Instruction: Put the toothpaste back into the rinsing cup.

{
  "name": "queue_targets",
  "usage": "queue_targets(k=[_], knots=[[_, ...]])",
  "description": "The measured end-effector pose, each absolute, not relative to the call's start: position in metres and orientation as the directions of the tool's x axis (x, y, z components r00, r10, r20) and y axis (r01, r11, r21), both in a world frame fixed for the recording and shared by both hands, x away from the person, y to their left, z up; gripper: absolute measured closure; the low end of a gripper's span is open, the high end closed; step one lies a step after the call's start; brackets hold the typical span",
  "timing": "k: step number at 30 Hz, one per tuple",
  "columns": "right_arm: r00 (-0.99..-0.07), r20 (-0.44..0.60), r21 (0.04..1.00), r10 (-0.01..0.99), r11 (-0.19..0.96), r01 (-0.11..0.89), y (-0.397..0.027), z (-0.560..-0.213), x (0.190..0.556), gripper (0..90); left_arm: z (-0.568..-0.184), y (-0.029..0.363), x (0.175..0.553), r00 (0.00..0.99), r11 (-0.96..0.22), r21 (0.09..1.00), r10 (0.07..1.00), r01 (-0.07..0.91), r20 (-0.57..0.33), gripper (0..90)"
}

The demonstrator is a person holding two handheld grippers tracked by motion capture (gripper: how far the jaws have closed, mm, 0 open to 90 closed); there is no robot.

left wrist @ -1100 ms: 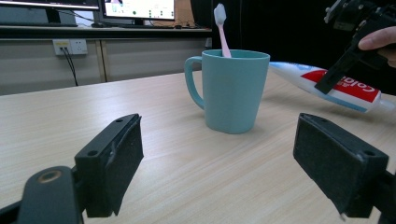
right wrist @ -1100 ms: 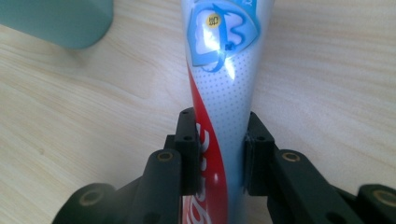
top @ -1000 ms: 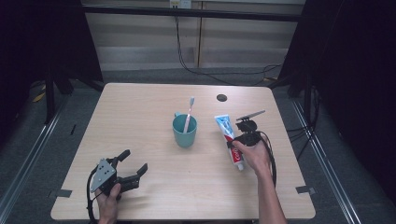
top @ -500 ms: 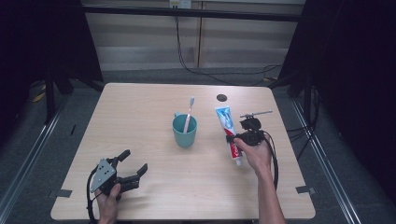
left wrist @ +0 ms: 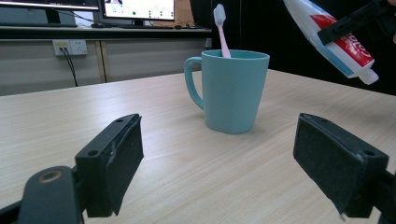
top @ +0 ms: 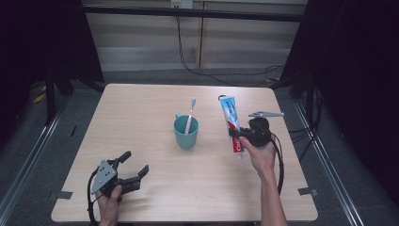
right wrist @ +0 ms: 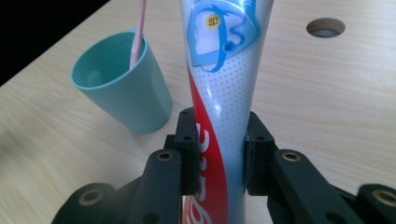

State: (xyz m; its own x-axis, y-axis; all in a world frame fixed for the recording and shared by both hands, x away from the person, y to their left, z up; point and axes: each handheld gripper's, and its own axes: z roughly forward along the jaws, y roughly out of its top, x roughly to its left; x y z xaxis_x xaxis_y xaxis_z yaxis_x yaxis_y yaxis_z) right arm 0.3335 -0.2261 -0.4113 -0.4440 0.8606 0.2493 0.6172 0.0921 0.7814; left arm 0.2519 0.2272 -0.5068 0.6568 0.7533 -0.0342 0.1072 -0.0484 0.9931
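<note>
A teal mug stands mid-table with a pink toothbrush upright in it. To its right, my right gripper is shut on a white, blue and red toothpaste tube, held off the table with its cap end toward the person and its flat end tilted up and away. Near the front left, my left gripper rests open on the table, pointing at the mug with nothing between its jaws.
The wooden table has a round cable hole at its far right. Black cables trail from both grippers. A dark frame and rails surround the table.
My right gripper has lifted the toothpaste tube off the table and raised its far end, shifting slightly toward the mug. My left gripper stays still.
</note>
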Motion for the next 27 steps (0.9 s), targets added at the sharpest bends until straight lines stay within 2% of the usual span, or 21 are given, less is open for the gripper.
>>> queue_targets(k=[27], knots=[[-0.512, 0.206, 0.923, 0.834, 0.009, 0.386, -0.215, -0.398, 0.320, 72.3, -0.507, 0.227, 0.252, 0.657, -0.049, 0.993, 0.753, 0.107, -0.034, 15.9]])
